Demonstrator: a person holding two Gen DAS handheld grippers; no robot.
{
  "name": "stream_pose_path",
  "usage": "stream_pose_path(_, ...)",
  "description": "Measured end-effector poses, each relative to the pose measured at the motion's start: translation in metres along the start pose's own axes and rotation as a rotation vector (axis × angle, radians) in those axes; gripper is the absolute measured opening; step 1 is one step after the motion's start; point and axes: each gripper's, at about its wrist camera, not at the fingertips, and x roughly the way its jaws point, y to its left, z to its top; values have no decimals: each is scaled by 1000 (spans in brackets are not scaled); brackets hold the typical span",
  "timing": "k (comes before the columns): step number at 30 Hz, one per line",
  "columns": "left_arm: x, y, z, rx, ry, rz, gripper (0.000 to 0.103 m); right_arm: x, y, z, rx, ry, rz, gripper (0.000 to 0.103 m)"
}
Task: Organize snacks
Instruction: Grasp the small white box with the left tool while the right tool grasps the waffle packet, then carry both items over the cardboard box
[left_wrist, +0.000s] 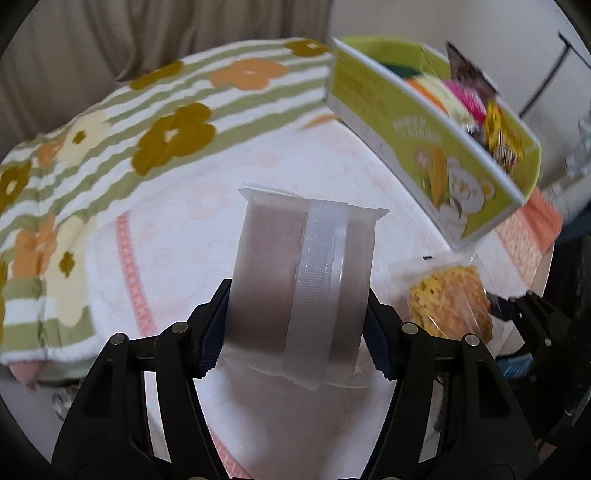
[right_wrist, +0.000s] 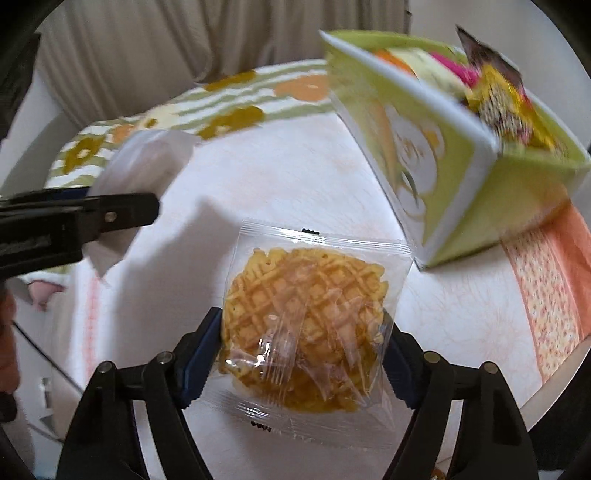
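While I hold both grippers over the table (left_wrist: 184, 192), its white cloth fills most of each view, a flowered blanket (left_wrist: 110, 122) lying at ten o'clock. At two o'clock the green box (right_wrist: 454, 173) stands with mixed snacks (right_wrist: 498, 99) inside. My left gripper (left_wrist: 295, 332) is clamped on a frosted packet (left_wrist: 295, 280), lifted off the cloth. My right gripper (right_wrist: 303, 369) pinches a clear-wrapped waffle (right_wrist: 306, 314) by its sides.

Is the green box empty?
No, the green box already has colourful snack packets poking out of its open top.
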Motion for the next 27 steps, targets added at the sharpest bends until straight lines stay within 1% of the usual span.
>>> stream_pose_path(3, -26, 5, 5, -42, -40, 6, 61, -27, 1, 11, 0, -37, 62, 75)
stream_pose_path(5, -41, 5, 9, -56, -64, 17, 61, -47, 0, 19, -26, -68, 70, 75)
stream_pose_path(7, -56, 1, 16, -70, -87, 30, 61, -68, -6, 30, -39, -99, 97, 75)
stream_pose_path(11, -78, -14, 31, -102, -128, 48, 61, -95, -32, 47, -46, -146, 139, 75)
stream_pose_path(14, -87, -36, 45, -128, -153, 61, 61, -111, -58, 61, -71, -183, 153, 75)
stream_pose_path(18, -87, -73, 64, -164, -172, 58, 61, -124, -103, 89, -110, -216, 155, 75)
stream_pose_path(21, -81, -109, 83, -186, -189, 49, 61, -132, -144, 108, -138, -238, 156, 75)
stream_pose_path(24, -69, -142, 101, -207, -197, 34, 61, -133, -175, 122, -160, -237, 162, 75)
stream_pose_path(26, -55, -161, 112, -234, -181, 19, 61, -130, -196, 131, -175, -222, 164, 75)
stream_pose_path(27, -49, -168, 116, -244, -175, 11, 61, -129, -201, 135, -179, -217, 168, 75)
